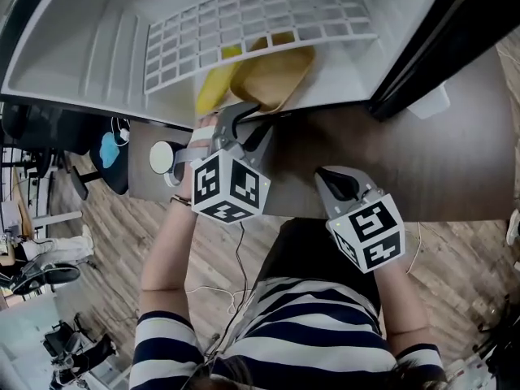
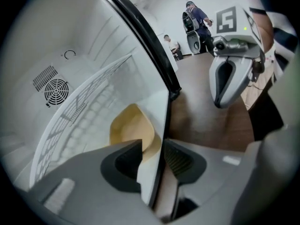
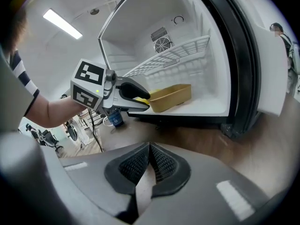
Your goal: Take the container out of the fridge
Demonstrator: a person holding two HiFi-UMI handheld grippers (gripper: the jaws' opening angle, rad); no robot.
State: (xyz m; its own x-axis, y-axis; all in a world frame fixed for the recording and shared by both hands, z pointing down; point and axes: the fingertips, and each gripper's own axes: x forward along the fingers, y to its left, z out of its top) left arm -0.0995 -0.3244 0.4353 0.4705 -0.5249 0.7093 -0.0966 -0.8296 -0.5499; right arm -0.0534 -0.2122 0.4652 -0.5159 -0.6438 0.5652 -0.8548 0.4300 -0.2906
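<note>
At the far left of the head view a white mug point(image 1: 162, 158) is sitting on the brown table point(image 1: 443, 169), just beside the person's left hand. Next to it the left gripper point(image 1: 246, 116) is reaching over the front lip of the open fridge point(image 1: 81, 47), and its fingers are pinching narrowly on the near wall of the yellow container point(image 1: 272, 75). The container is resting on the white fridge floor, right at the front edge and under the wire shelf point(image 1: 260, 19). In the left gripper view the container point(image 2: 131, 125) is showing its yellow inside just past the left gripper point(image 2: 152, 146), with one finger lying inside the wall and the other outside. A round fan vent point(image 2: 56, 90) is showing on the back wall. Further right, the right gripper point(image 1: 329, 173) is hovering low over the table, well apart from the fridge opening. In the right gripper view its own jaws point(image 3: 149, 149) are pressing together with nothing between them, and they are pointing toward the container point(image 3: 171, 96), where the left gripper point(image 3: 140, 99) is clamping its near end.
</note>
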